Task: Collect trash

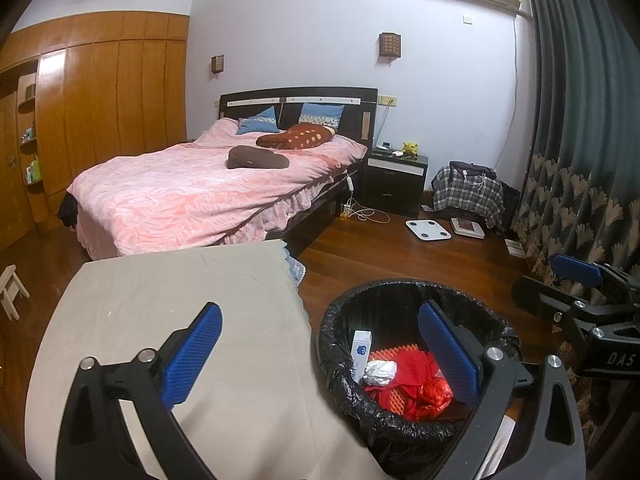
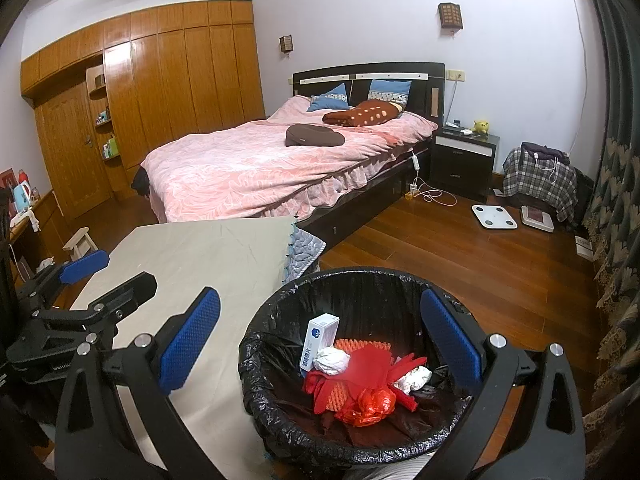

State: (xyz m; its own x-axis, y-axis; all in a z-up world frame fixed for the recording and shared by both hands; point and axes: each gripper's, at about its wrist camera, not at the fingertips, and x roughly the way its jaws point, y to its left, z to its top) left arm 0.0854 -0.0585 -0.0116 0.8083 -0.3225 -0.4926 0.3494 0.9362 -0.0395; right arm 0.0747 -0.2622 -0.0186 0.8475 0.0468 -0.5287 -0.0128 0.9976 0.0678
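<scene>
A black-lined trash bin (image 1: pixel 340 344) (image 2: pixel 360 280) stands on the floor beside a beige-covered table (image 1: pixel 172 280) (image 2: pixel 200 248). Inside lie a white and blue box (image 1: pixel 361 350) (image 2: pixel 318 336), crumpled white paper (image 1: pixel 380 372) (image 2: pixel 331 360), red plastic and paper (image 1: pixel 420 384) (image 2: pixel 364 384) and orange foam. My left gripper (image 1: pixel 320 352) is open and empty, straddling the table edge and the bin. My right gripper (image 2: pixel 320 344) is open and empty over the bin. The right gripper also shows in the left wrist view (image 1: pixel 576 276), and the left gripper in the right wrist view (image 2: pixel 92 276).
A bed with a pink cover (image 1: pixel 200 188) (image 2: pixel 272 168) stands behind the table. A dark nightstand (image 2: pixel 464 160), a white scale (image 2: pixel 494 216), cables and a plaid-covered pile (image 2: pixel 540 180) lie on the wooden floor. Curtains (image 1: pixel 580 140) hang at right. A small stool (image 2: pixel 80 240) stands at left.
</scene>
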